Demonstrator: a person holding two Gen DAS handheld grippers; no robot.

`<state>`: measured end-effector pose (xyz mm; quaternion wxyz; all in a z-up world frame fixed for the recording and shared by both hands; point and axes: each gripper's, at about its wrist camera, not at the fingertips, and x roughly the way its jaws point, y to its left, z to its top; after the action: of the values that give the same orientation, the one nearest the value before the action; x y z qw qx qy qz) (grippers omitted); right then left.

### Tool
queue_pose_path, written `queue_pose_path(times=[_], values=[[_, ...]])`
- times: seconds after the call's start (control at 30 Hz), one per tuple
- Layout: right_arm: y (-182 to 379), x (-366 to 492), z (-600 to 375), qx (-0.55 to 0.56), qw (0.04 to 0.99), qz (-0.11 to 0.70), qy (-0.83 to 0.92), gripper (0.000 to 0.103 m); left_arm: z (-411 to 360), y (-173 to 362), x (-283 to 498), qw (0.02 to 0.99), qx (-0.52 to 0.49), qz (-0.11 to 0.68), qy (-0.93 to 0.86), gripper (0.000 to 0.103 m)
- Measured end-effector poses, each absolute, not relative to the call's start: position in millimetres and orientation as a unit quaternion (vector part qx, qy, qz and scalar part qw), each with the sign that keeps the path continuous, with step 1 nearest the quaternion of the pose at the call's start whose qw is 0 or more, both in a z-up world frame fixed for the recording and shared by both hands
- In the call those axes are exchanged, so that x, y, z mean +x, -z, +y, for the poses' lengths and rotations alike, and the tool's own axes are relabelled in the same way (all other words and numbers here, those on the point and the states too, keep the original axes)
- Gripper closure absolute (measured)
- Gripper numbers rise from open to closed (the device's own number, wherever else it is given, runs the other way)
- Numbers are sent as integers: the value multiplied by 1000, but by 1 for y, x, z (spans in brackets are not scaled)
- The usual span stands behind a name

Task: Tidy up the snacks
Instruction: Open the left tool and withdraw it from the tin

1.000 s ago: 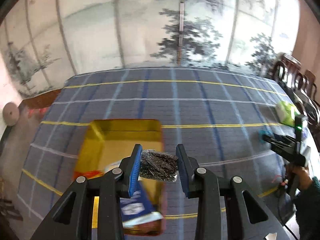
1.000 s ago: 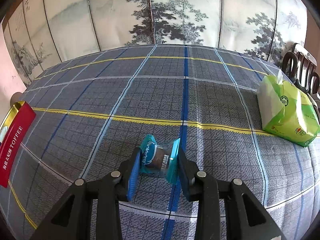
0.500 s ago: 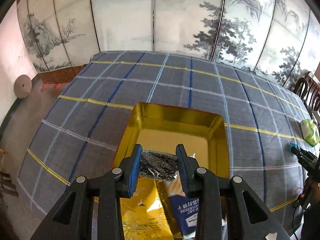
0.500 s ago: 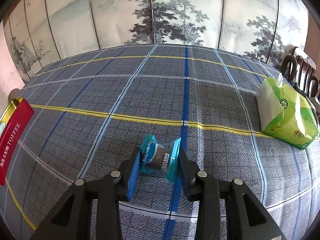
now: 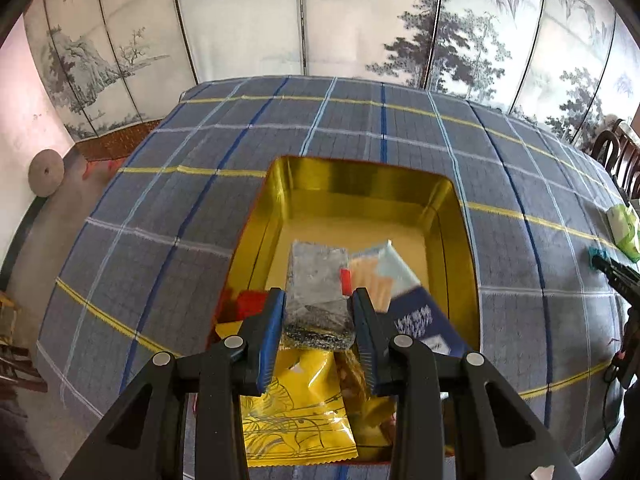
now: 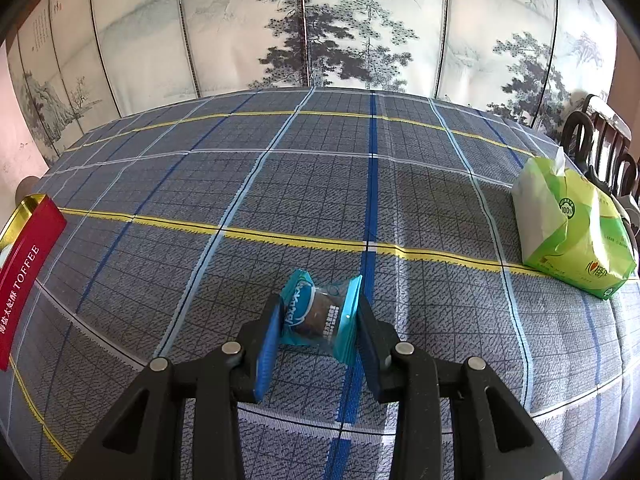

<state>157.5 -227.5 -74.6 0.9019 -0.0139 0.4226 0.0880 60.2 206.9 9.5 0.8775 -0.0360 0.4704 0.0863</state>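
Observation:
In the left wrist view my left gripper [image 5: 318, 330] is shut on a clear packet of dark snack [image 5: 318, 296], held just above the gold tin [image 5: 360, 178]. Inside the tin lie a yellow packet [image 5: 298, 420], a blue packet [image 5: 424, 318], an orange-and-white packet [image 5: 378, 270] and something red [image 5: 250, 304]. In the right wrist view my right gripper [image 6: 318, 334] is shut on a teal-wrapped round cake [image 6: 320, 314] close above the plaid tablecloth [image 6: 320, 184]. The tin's red side [image 6: 22, 276], lettered TOFFEE, shows at the far left there.
A green tissue pack [image 6: 572, 228] lies at the table's right, with dark wooden chairs [image 6: 604, 140] behind it. A painted folding screen [image 6: 320, 24] stands behind the table. The right gripper [image 5: 616, 276] shows at the right edge of the left wrist view.
My left gripper has carried the dark packet in over the tin and sunk toward the packets inside. The right gripper and its teal cake have stayed put.

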Motion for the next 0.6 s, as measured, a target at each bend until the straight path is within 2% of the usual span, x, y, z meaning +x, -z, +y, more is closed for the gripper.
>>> queue_pose_path(times=[0.6], values=[[74, 157, -227, -12, 902, 423, -84, 66, 207, -6, 59, 873, -34, 478, -89, 69]])
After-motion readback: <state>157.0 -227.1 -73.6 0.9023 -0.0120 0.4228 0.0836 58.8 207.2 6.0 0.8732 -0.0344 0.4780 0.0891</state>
